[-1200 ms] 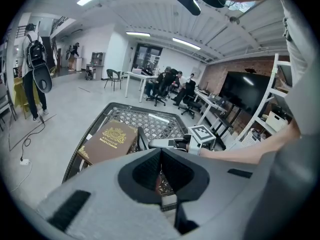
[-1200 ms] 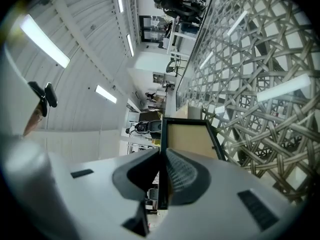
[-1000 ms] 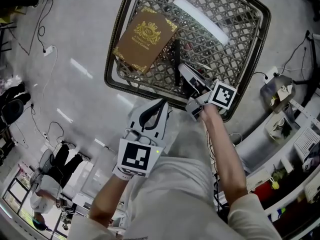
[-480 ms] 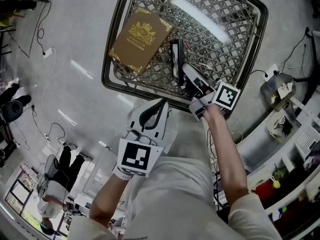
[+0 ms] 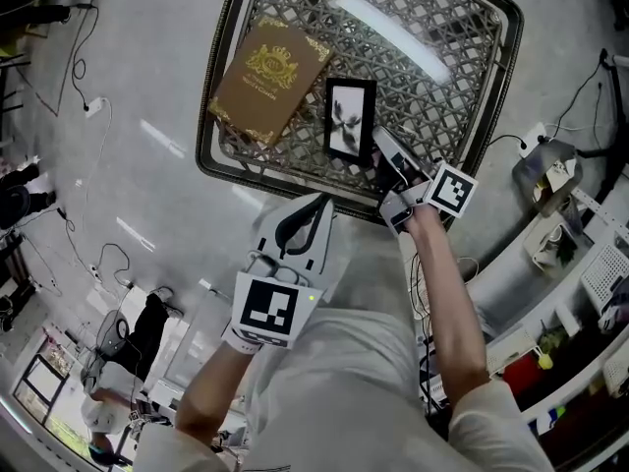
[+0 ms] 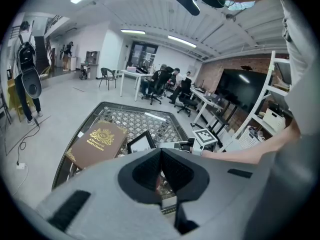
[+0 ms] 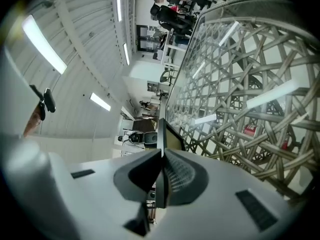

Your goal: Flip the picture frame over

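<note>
A black picture frame [image 5: 350, 118] shows its pictured face toward the head view, over the near part of the glass-topped wicker table [image 5: 212, 126]. My right gripper [image 5: 381, 151] is shut on the frame's near edge; in the right gripper view the frame [image 7: 163, 132] runs edge-on between the jaws of the right gripper [image 7: 162, 157]. My left gripper [image 5: 314, 206] hangs back near my body, short of the table, shut with nothing in it. From the left gripper [image 6: 161, 152] view, the frame [image 6: 141, 142] stands tilted beside the book.
A brown book with a gold crest [image 5: 269, 79] lies on the table's left part, close to the frame. Cables and a power strip [image 5: 95, 99] lie on the floor at left. White shelves with clutter [image 5: 570, 254] stand at right.
The frame has turned in the right gripper from edge-on to showing its pictured face, and has moved slightly left toward the book. The left gripper has stayed put.
</note>
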`<state>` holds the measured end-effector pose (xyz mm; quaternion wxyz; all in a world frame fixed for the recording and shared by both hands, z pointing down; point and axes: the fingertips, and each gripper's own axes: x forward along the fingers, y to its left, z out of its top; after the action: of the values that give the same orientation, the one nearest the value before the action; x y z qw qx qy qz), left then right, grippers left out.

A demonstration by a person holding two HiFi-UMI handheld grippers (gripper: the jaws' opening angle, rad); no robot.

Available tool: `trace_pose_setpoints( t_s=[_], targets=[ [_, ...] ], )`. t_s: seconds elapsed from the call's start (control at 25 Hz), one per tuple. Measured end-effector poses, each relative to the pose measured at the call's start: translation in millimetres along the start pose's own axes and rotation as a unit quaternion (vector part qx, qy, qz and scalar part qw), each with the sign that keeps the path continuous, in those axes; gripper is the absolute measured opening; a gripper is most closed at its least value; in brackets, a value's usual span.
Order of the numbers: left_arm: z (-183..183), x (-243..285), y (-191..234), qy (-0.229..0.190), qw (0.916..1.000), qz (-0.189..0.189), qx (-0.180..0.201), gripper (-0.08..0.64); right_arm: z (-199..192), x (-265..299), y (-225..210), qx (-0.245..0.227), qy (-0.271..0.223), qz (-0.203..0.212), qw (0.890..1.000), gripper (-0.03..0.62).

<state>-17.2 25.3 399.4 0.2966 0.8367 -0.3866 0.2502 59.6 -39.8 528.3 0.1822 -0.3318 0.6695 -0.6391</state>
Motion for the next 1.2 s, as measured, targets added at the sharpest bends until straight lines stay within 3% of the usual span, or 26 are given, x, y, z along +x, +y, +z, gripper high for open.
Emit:
trace_pose_setpoints(
  t_s=[0.36, 0.52, 0.8, 0.96, 1.2],
  targets=[
    [-8.6, 1.7, -4.9, 0.003, 1.0000, 0.000, -0.002, 0.025, -6.1, -2.2, -18.1, 0.007, -0.007, -0.019, 1.000, 0.032],
    [-17.5, 1.3, -3.8, 0.003, 0.9999, -0.006, 0.015, 0.025, -7.2, 2.9, -25.3, 0.011, -0.012, -0.022, 1.000, 0.031],
    [-16.6, 2.1, -6.9, 0.005, 1.0000, -0.003, -0.001, 0.025, -6.6, 8.2, -50.9, 0.029, -0.030, -0.038, 0.998, 0.026],
    [-16.7, -0.5, -4.0, 0.005, 0.9999, 0.003, -0.012, 0.025, -7.6, 11.1, -53.5, 0.023, -0.028, -0.048, 0.998, 0.026],
    [-9.3, -5.2, -1.6, -0.005, 1.0000, 0.005, 0.000, 0.025, -9.0, -1.2, -51.8, 0.000, -0.026, -0.089, 0.996, 0.026]
  ],
)
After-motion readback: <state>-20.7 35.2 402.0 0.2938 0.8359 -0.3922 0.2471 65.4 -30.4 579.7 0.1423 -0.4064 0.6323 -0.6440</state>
